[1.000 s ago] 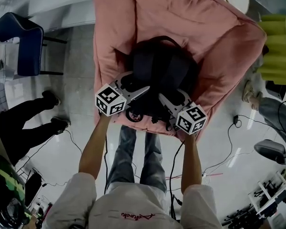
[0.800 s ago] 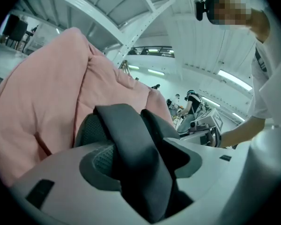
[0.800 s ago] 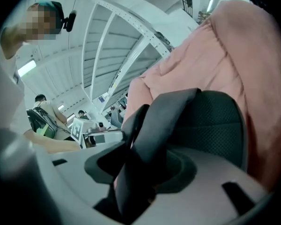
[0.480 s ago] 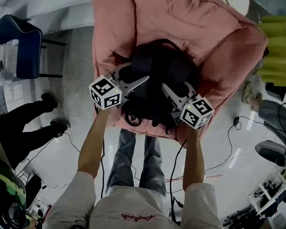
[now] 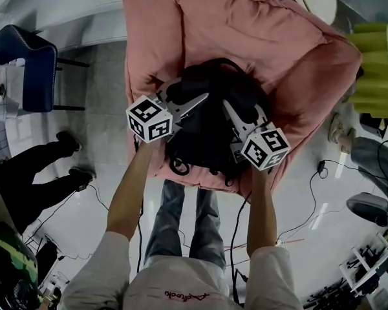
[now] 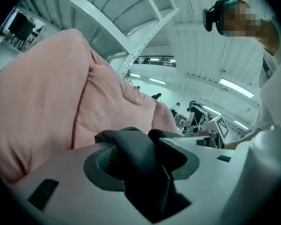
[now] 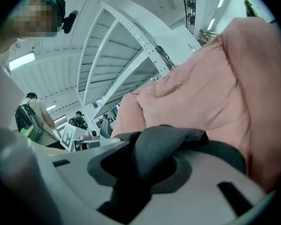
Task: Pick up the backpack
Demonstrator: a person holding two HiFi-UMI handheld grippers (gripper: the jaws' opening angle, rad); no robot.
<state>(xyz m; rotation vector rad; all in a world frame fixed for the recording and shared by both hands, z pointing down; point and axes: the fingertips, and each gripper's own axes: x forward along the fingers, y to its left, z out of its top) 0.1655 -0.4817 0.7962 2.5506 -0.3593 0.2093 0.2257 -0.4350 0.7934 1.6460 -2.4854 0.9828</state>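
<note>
Clamping onto the backpack from both sides, right there on the pink cushion.

Head view: looking down on the black backpack (image 5: pixel 210 124) slumped on the near half of the pink cushion (image 5: pixel 246 31), with the left gripper (image 5: pixel 202 100) dug into its left flank and the right gripper (image 5: pixel 229 106) into its right; blue chair (image 5: pixel 26 66) well apart at far left. Left gripper view: jaws just closing and pinching a thick fold of dark backpack fabric (image 6: pixel 140 158), with the pink cushion rising at left. Right gripper view: same again, just closing and clenched on a bunched dark fold (image 7: pixel 154 158), mesh padding (image 7: pixel 225 156) just to its right, pink cushion beyond at far right.
</note>
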